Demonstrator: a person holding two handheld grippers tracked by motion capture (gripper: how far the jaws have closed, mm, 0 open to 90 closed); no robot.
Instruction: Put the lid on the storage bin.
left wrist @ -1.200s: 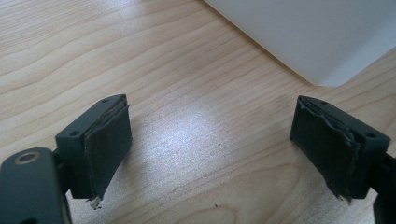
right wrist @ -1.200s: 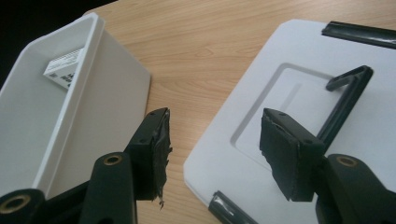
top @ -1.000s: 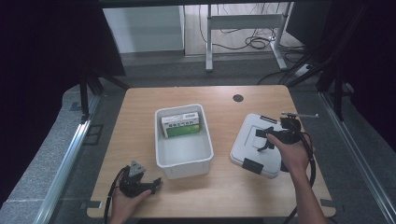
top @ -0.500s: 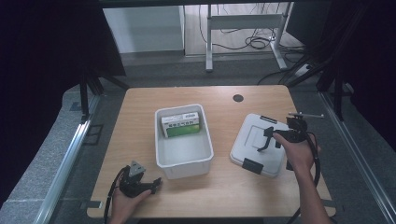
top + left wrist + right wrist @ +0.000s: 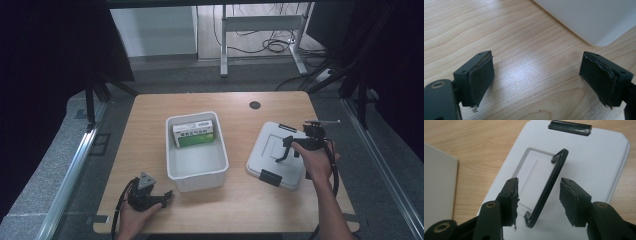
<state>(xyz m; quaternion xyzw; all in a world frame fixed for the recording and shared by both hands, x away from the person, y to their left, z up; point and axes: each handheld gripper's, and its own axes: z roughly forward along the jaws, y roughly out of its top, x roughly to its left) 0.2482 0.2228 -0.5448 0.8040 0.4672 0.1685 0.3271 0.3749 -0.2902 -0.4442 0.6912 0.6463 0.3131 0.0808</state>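
right gripper (image 5: 537,200) over smooth grey plastic lid (image 5: 584,170), flat on pale wood-grain table (image 5: 240,102) right of the white bin (image 5: 220,170). jaws have just been closing, now straddling the lid's thin black raised handle (image 5: 549,185), worn pads not yet pressing. left gripper (image 5: 537,77) rests wide open on bare wood near the bin's rounded corner.

In the high view, the print on the green-and-white cardboard box (image 5: 195,134) leaning inside the white plastic bin (image 5: 196,150) at centre frame is too small to read. The bin is cut off at the upper right of the left gripper view. At centre right, the person's right hand (image 5: 315,160) hides part of the white plastic lid (image 5: 277,155).
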